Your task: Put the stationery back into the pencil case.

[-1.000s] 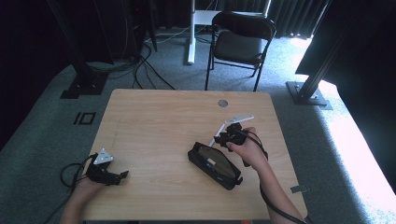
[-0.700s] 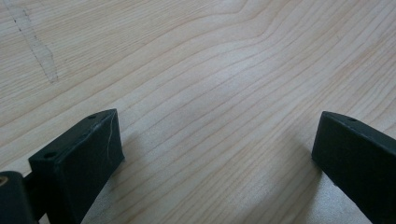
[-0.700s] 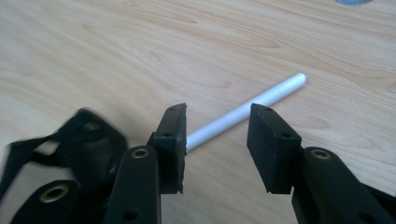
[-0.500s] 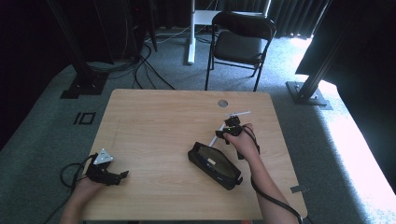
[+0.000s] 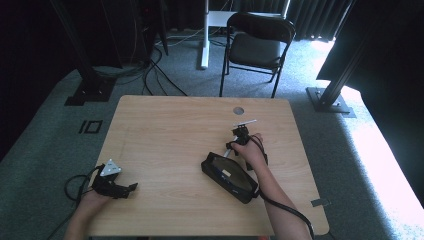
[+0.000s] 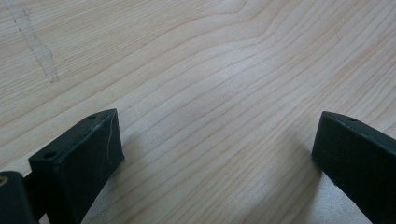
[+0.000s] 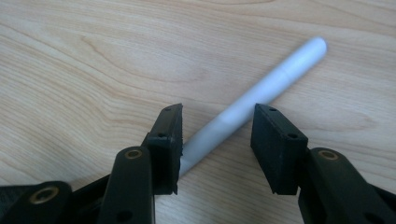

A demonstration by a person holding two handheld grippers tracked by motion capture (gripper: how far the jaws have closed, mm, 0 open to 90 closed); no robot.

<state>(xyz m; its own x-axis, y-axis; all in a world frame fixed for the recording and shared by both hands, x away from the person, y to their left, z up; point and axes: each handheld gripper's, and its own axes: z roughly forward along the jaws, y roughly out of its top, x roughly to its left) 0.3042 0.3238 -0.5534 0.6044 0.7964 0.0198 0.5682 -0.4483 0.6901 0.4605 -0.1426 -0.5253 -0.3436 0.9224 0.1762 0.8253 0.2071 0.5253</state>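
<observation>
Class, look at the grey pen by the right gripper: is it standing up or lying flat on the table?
Lying flat: the pen rests along the table, between the right gripper's open jaws.

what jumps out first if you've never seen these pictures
A pale grey cylindrical pen lies on the light wooden table, between the open jaws of the right gripper, which have just been opening. Beside it lies a black zipped pouch; the left gripper rests at the near-left corner.
</observation>
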